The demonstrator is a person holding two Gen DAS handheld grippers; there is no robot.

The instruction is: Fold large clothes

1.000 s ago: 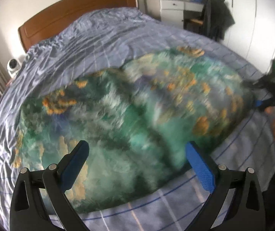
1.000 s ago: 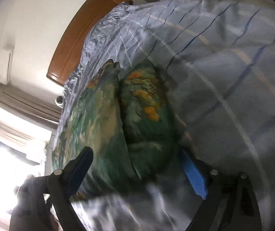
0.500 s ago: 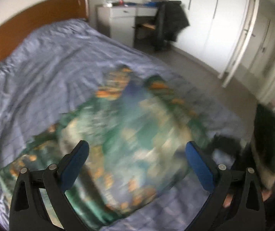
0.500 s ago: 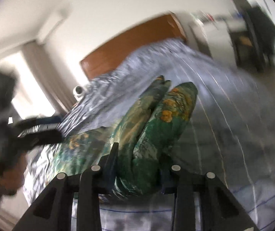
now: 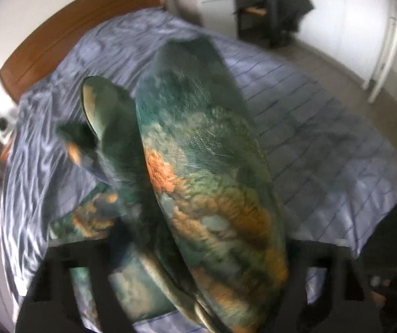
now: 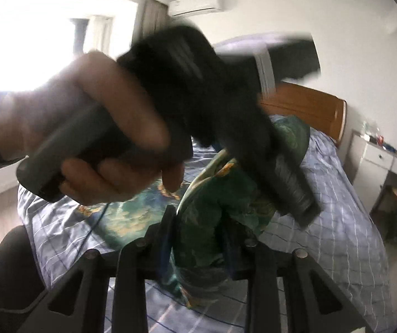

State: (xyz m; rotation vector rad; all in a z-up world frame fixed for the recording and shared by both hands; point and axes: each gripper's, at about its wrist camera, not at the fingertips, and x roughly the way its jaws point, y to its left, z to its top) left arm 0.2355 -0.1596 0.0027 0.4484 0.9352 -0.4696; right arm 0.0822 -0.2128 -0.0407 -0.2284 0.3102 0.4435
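Bedroom, blue checked bed with a wood headboard: the left gripper is blurred and buried under cloth, so its finger state cannot be told, while the right gripper has its fingers clamped on a bunched edge of the garment, with the left hand and its tool close in front of that camera. Carry both held edges at equal height and lay them squarely over the part lying on the bed, keeping tension so the fold stays flat. Garment: soft, drapey green fabric with orange and teal blotches, partly lifted in a tall fold, the rest spread on the bed.
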